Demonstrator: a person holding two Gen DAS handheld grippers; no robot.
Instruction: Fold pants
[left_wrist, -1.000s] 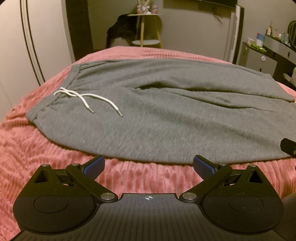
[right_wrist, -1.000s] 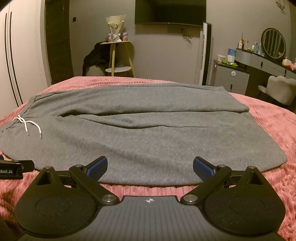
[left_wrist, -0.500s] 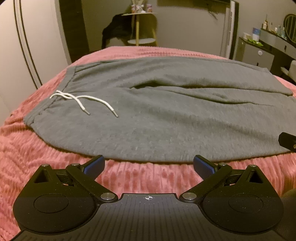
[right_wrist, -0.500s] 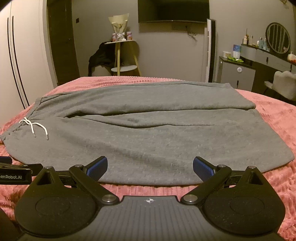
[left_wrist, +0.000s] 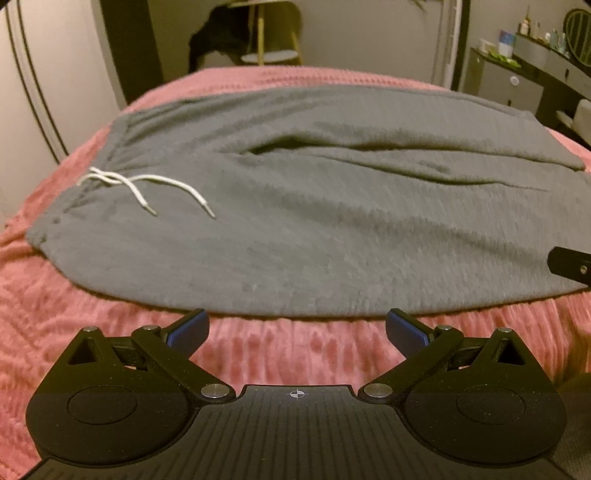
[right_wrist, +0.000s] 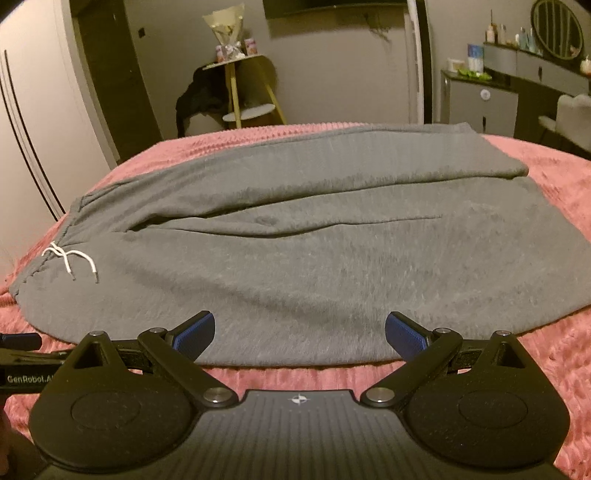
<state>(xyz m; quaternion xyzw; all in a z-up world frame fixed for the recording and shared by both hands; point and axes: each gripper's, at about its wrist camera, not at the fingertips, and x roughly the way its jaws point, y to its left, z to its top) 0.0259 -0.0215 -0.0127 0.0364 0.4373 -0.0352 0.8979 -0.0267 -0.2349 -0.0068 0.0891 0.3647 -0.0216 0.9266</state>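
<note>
Left wrist view shows the left gripper (left_wrist: 297, 326) spread wide and holding nothing, just short of the near hem of the grey pants (left_wrist: 314, 221), which lie flat across the pink bedspread (left_wrist: 74, 314). The right gripper (right_wrist: 299, 334) is equally released, its tips over that hem. Likely risks: pinching only 1 of the 2 layers, or catching the ribbed, plush cover along with it. The fleece looks soft and limp; the white drawstring (left_wrist: 147, 190) lies loose near the waistband.
</note>
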